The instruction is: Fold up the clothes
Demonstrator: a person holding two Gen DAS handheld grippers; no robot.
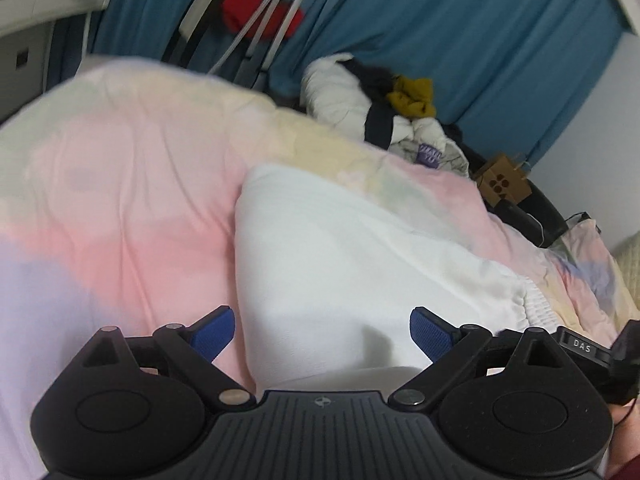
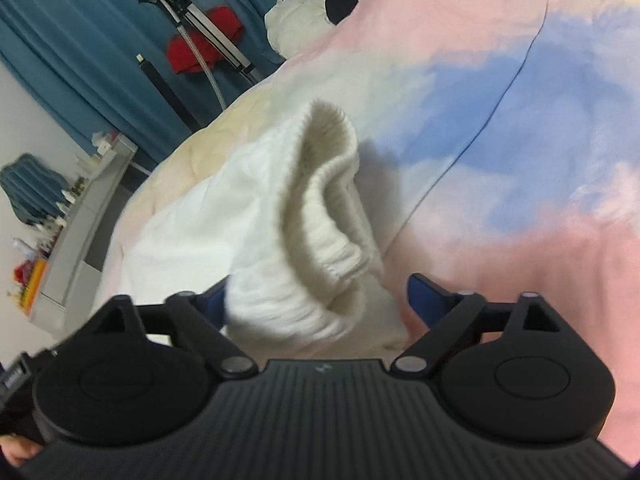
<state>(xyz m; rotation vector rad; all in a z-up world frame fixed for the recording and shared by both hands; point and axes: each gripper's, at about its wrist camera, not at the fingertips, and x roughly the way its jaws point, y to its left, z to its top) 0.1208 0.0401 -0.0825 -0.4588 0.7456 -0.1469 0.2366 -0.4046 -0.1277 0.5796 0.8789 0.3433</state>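
Note:
A white garment lies folded on the pastel bedspread, its ribbed hem at the right. My left gripper hovers over its near edge with the blue pads wide apart and open; nothing is pinched. In the right wrist view the garment's ribbed hem stands up in a loose curl between the spread fingers of my right gripper. The cloth hides most of the left blue pad, while the right pad is bare and apart from it. That gripper is open too.
A heap of white, dark and mustard clothes sits at the far edge of the bed. Blue curtains, a metal stand with red cloth, a cardboard box and a grey shelf unit surround the bed.

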